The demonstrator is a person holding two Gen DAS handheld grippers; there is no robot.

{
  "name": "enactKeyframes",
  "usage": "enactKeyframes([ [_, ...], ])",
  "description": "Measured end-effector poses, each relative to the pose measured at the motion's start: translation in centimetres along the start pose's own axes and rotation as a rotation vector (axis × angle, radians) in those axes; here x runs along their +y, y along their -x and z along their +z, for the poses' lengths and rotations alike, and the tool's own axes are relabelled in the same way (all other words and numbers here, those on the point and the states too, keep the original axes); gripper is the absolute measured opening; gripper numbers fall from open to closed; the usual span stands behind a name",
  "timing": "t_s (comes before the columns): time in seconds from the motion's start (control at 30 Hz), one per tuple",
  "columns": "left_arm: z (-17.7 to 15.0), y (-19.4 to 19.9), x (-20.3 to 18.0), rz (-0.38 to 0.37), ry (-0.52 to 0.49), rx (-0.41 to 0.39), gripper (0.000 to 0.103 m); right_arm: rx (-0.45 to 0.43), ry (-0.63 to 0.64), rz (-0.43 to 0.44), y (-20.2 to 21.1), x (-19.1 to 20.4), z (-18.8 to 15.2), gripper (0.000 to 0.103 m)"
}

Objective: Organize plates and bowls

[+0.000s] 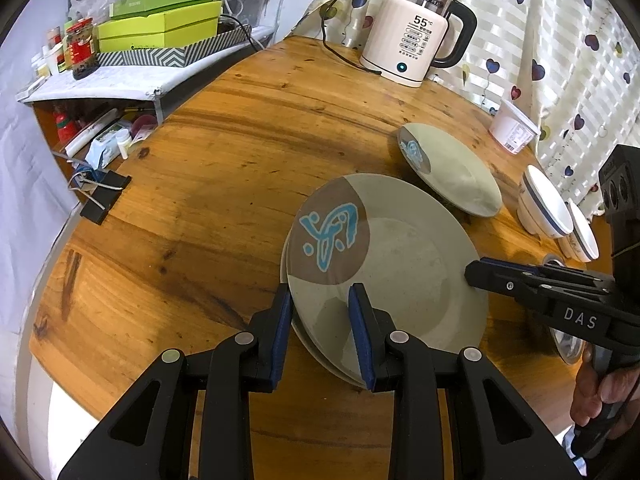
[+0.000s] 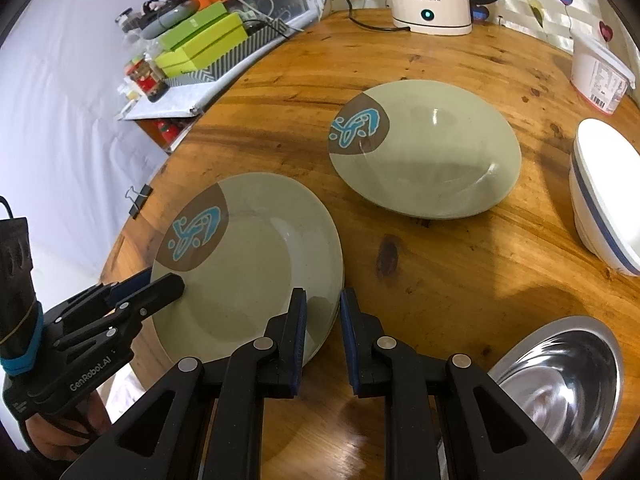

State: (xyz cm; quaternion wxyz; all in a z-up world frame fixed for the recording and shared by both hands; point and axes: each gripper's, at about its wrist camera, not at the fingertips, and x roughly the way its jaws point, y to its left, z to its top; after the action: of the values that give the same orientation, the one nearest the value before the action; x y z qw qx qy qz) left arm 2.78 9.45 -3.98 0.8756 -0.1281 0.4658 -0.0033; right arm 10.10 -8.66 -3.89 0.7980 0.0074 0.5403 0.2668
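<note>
A stack of pale green plates [image 1: 400,264] with a brown and blue mark lies near the table's front; it also shows in the right wrist view [image 2: 256,256]. My left gripper [image 1: 320,300] is open, its fingers straddling the stack's near rim. My right gripper [image 2: 323,300] is open, its fingers straddling the stack's right rim. A second green plate [image 1: 452,168] lies farther back, also in the right wrist view [image 2: 432,152]. White bowls with a blue stripe [image 1: 544,208] stand at the right, also in the right wrist view [image 2: 604,196]. A steel bowl [image 2: 560,384] sits at the front right.
A white electric kettle [image 1: 416,36] and its cord stand at the back of the wooden table [image 1: 224,152]. A white tub [image 1: 514,128] sits by the curtain. Green boxes and jars [image 1: 160,28] crowd a shelf at the left. A binder clip [image 1: 104,196] grips the table edge.
</note>
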Motion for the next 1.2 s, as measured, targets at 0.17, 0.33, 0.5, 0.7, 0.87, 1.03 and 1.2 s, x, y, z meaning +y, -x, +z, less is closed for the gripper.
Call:
enactKeyframes([
  [0.17,-0.1,0.0,0.1,0.002,0.000,-0.004,0.030,-0.001,0.009,-0.003,-0.1,0.1,-0.1,0.019],
  [0.33,-0.1,-0.1,0.3,-0.013,0.011,-0.001,0.030,-0.010,0.010,0.005,0.0,0.1,-0.1,0.019],
  [0.5,-0.1,0.0,0.7,-0.022,0.021,0.006,0.033,-0.022,0.004,0.014,0.3,-0.1,-0.2,0.019],
  [0.7,-0.2,0.2,0.9,-0.030,0.024,-0.002,0.035,-0.038,0.003,0.026,0.5,-0.1,-0.5,0.019],
  [0.87,0.0,0.5,0.9,-0.030,0.021,-0.017,0.035,-0.060,-0.008,0.030,1.1,-0.4,-0.7,0.020],
  [1.03,0.4,0.9,0.9,-0.031,0.018,-0.031,0.035,-0.071,-0.019,0.058,1.9,-0.6,-1.1,0.046],
  [1.2,1.1,1.1,0.6,-0.041,0.008,-0.039,0.035,-0.102,-0.033,0.055,3.4,-1.0,-1.4,0.047],
])
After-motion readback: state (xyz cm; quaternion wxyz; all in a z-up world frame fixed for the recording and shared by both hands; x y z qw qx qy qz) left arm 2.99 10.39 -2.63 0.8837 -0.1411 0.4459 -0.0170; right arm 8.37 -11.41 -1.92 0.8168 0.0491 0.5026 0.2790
